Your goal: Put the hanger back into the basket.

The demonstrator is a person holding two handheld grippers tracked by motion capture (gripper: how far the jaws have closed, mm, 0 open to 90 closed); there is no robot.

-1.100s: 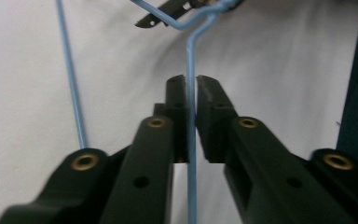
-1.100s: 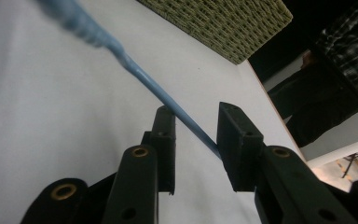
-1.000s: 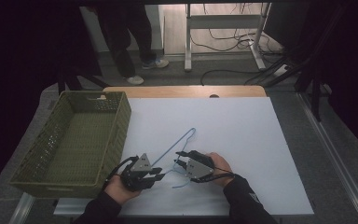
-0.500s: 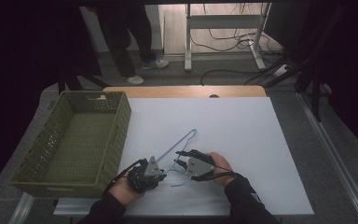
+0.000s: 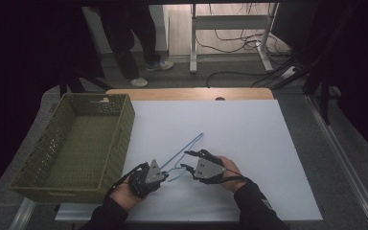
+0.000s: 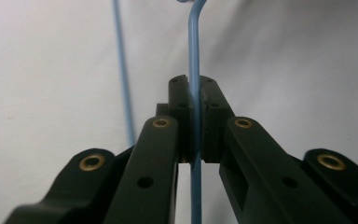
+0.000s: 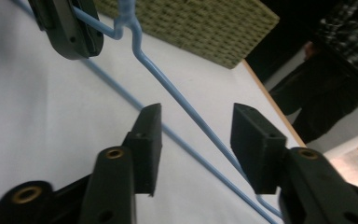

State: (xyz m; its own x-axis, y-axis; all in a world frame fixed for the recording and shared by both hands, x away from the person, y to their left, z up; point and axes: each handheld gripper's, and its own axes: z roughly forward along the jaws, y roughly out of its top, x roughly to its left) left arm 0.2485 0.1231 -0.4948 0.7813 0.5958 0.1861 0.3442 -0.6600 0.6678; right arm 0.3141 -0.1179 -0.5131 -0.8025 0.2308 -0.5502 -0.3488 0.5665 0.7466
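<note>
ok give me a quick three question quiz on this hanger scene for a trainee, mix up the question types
1. True or false: the left gripper has its fingers shut on the blue wire hanger.
2. Multiple choice: how does the right gripper stand relative to the hanger's wire?
A. clamped on it
B. open, with the wire running between its fingers
C. resting inside the basket
3. Fill in: the green basket sits at the ____ side of the white table in the high view.

Key: 1 true; 2 B; 3 left
</note>
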